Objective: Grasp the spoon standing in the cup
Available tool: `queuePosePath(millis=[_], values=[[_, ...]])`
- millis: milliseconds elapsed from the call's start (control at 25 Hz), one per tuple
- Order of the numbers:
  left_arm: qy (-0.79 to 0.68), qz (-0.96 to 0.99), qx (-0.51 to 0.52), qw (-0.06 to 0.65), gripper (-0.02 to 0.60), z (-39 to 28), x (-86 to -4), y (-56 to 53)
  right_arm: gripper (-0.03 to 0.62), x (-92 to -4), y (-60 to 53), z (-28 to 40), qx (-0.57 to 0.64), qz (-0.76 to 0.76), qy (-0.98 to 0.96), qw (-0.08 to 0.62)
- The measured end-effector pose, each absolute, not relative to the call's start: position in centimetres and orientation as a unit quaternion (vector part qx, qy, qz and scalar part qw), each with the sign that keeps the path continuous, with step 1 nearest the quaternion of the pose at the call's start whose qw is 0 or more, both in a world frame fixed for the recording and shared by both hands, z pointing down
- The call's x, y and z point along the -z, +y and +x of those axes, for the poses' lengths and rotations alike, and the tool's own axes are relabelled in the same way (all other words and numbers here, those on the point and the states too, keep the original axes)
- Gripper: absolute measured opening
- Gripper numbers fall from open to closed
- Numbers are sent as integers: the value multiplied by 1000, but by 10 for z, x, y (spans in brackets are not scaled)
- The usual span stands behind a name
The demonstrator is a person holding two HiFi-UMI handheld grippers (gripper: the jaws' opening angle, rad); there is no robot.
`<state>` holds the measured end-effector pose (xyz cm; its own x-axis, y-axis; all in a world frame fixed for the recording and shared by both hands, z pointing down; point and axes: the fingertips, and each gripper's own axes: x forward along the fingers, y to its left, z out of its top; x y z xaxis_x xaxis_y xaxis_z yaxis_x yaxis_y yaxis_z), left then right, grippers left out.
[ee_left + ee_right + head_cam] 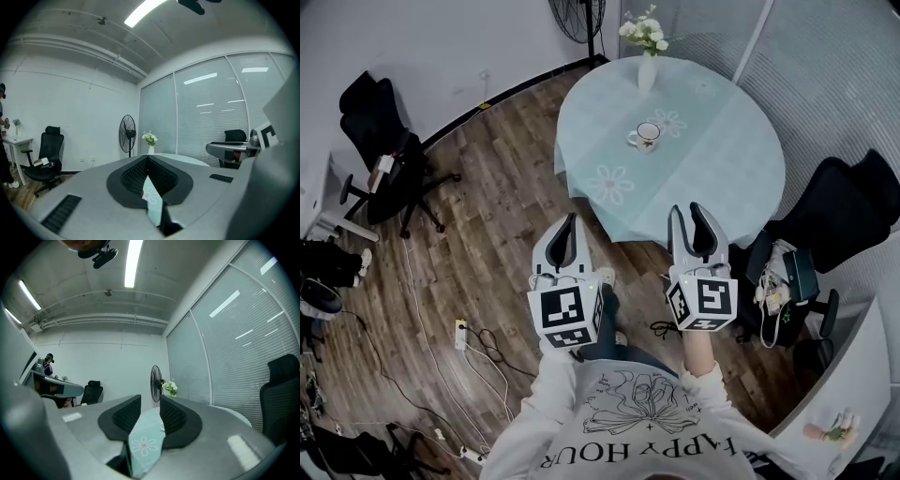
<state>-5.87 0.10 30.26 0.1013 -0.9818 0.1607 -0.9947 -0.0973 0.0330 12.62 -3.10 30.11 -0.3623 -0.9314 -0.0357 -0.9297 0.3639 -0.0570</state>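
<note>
A white cup (645, 137) stands near the middle of the round table (741, 178), which has a pale teal flowered cloth. The spoon is too small to make out in it. Both grippers hang in the air on the near side of the table, well short of the cup. My left gripper (568, 222) (147, 157) is shut with nothing in it, its tips touching. My right gripper (692, 216) (150, 400) is open with a clear gap, and only the tablecloth (143, 446) shows between its jaws.
A white vase of flowers (645, 52) (150, 139) (170, 387) stands at the table's far edge, with a standing fan (127, 133) (156, 379) behind it. Black office chairs (389, 150) (844, 211) flank the table. Cables and a power strip (461, 333) lie on the wood floor.
</note>
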Motion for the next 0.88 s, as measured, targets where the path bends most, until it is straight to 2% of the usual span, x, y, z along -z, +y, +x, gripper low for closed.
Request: queuePosePath(millis=[880], values=[[-622,779,-46,64,8,-63,-307,-235,137,-311,-246,120,9,-602,798,19]])
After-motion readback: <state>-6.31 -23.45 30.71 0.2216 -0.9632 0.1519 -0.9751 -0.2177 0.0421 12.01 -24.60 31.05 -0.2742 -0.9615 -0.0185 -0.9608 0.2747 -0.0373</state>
